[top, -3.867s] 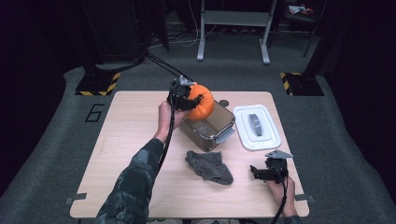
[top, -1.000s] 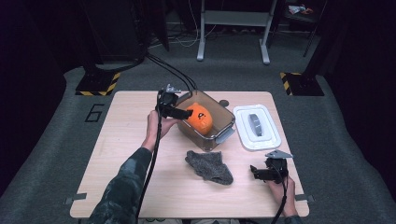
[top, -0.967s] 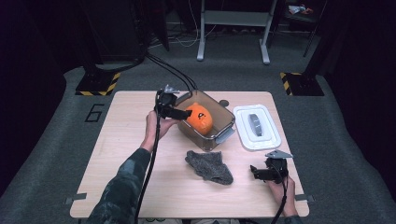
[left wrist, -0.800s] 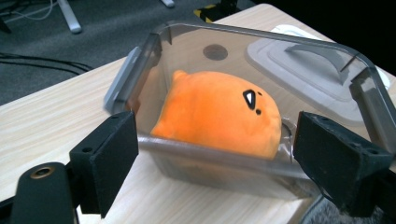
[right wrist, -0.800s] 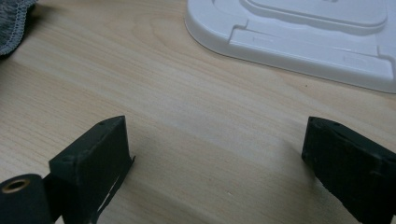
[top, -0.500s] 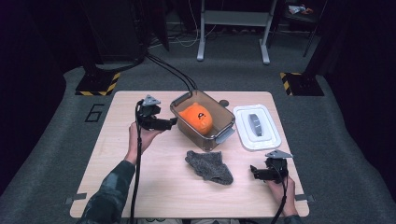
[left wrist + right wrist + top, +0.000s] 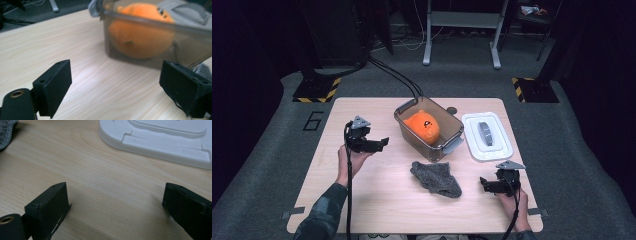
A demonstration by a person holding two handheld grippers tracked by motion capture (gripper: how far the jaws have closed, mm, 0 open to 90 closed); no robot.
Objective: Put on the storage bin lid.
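Floor left of the table [image 7: 377,210]: a large numeral "6" [image 7: 313,120] is showing on the grey carpet [image 7: 272,165]. No other text is reading clearly anywhere.

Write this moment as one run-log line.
left tool: open, empty, left of clear plastic box | round orange plush toy: in box | right tool: open, empty

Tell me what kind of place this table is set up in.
Probably a lab or recording studio rather than a home: a lone wooden table stands on grey carpet, hazard-striped floor plates sit behind it, cables trail across the floor, and dark equipment stands surround it.
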